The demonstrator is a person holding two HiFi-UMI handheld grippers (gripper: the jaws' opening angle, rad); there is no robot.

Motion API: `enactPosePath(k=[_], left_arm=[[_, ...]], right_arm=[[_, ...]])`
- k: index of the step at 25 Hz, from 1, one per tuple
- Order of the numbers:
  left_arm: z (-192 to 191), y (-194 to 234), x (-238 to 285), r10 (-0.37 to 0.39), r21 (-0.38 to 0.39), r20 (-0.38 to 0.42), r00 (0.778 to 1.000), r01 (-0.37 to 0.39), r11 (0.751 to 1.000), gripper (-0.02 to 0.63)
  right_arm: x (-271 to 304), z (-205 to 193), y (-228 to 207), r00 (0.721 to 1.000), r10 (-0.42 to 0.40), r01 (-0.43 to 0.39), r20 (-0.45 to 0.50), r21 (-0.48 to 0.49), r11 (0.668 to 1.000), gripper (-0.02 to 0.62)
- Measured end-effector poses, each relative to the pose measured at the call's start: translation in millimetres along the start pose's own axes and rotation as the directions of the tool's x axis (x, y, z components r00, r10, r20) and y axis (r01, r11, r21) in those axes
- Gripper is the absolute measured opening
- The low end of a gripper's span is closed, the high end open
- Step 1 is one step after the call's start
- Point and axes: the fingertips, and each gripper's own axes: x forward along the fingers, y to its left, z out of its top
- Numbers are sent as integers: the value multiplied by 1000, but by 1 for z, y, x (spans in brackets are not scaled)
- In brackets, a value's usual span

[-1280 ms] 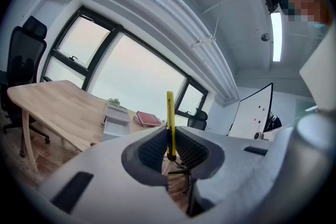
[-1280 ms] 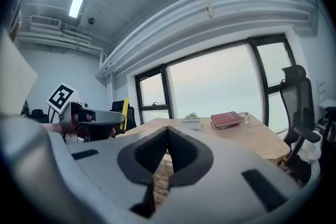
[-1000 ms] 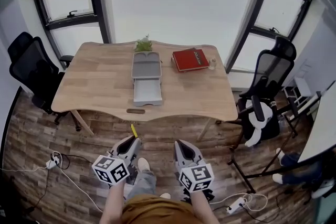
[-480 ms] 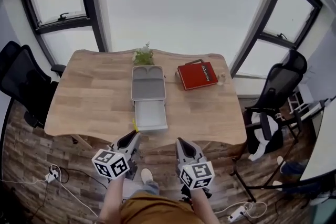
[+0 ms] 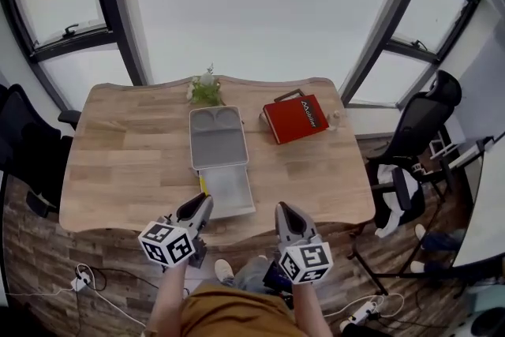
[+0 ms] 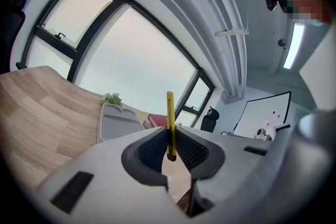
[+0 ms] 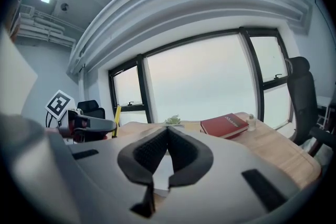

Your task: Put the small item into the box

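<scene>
**Left gripper** (image 5: 200, 203): I find its jaws clamped on a thin yellow stick (image 6: 169, 122). The stick stands upright between the pads and projects well above them. The gripper hangs at the near edge of the table (image 5: 110, 170), just beside the left front corner of the open drawer (image 5: 230, 193).

**Grey box** (image 5: 215, 136): It lies mid-table with the drawer pulled out toward me. The drawer looks empty, as far as I can tell.

**Recommended handling:**
- Carry the stick a little rightward and forward until it is over the drawer.
- Tilt it to lie along the drawer's length and lower it close to the floor.
- Only then part the jaws. Released upright, I judge it could bounce out or lean on a wall.

**Right gripper** (image 5: 286, 211): Its jaws are together with nothing between them. It hangs just right of the drawer and should keep clear.

**Red book** (image 5: 296, 118): It lies well apart and is not involved.
</scene>
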Motion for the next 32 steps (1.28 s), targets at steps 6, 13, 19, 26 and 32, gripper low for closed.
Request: enactPosePath(k=[6,13,19,26,32], left_arm=[[4,14,15,-4,-12,-15,1000,4,1000,52],[15,23,32,4,14,-19,1000,-4,1000,52],[16,37,39,21,-3,-25,999,-21,1000,52],[11,44,49,25,-12,-53,998,-25,1000,52],[-10,55,57,48,-16,-125,991,-50,999,52]], right_arm=[[25,11,7,999,22,-21,40,-24,999,4],[52,6,2,998,55,-55,2,-18,998,5],[66,6,1,998,68,-68,-11,-18,997,3],[74,-3,-6,997,65,-66,-48,-4,998,4],[81,-17,-11,994,74,-73,-84,15,997,4]])
